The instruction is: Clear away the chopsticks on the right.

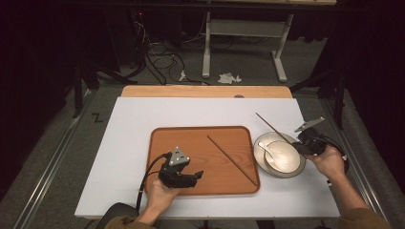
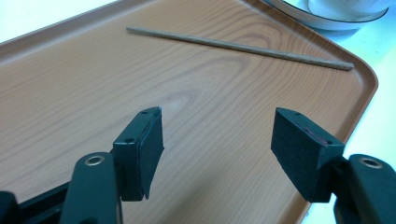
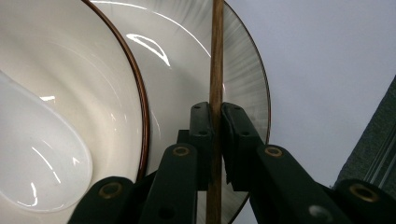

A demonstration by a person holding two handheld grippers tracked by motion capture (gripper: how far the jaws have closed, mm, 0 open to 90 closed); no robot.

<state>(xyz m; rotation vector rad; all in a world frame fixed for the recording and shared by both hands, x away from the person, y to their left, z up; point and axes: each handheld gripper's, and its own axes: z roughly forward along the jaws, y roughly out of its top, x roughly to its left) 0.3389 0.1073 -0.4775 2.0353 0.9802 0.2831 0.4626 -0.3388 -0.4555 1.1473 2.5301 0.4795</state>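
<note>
From above, a white tabletop point(image 1: 143, 119) carries a wooden tray point(image 1: 162, 183) in the middle and, just past the tray's right edge, a plate point(image 1: 298, 167) with a bowl point(image 1: 285, 155) on it and a white spoon point(image 1: 268, 151) lying in the bowl. One chopstick point(image 1: 232, 160) lies slantwise on the right half of the tray. The right gripper point(image 1: 305, 142) holds a second chopstick point(image 1: 272, 126) above the plate's far-right rim, its free end pointing toward the tabletop's far edge. The left gripper point(image 1: 193, 176) hovers over the tray's near-left part.

In the left gripper view, the left gripper point(image 2: 217, 135) has its fingers point(image 2: 299, 149) wide apart over bare tray wood point(image 2: 70, 93), with nothing between them. The lying chopstick point(image 2: 238, 46) is well ahead of them, near the tray's far rim, and the plate point(image 2: 327, 22) sits beyond the corner.

In the right gripper view, the right gripper point(image 3: 215, 126) has its fingers point(image 3: 236, 135) clamped on the held chopstick point(image 3: 216, 56), which runs straight up across the plate point(image 3: 187, 56), beside the bowl point(image 3: 70, 70) and spoon point(image 3: 37, 154).

It looks like the chopsticks are being gathered onto the tray: one is placed, the other is lifted but not yet set down. Carrying it across and laying it beside the first remains.
</note>
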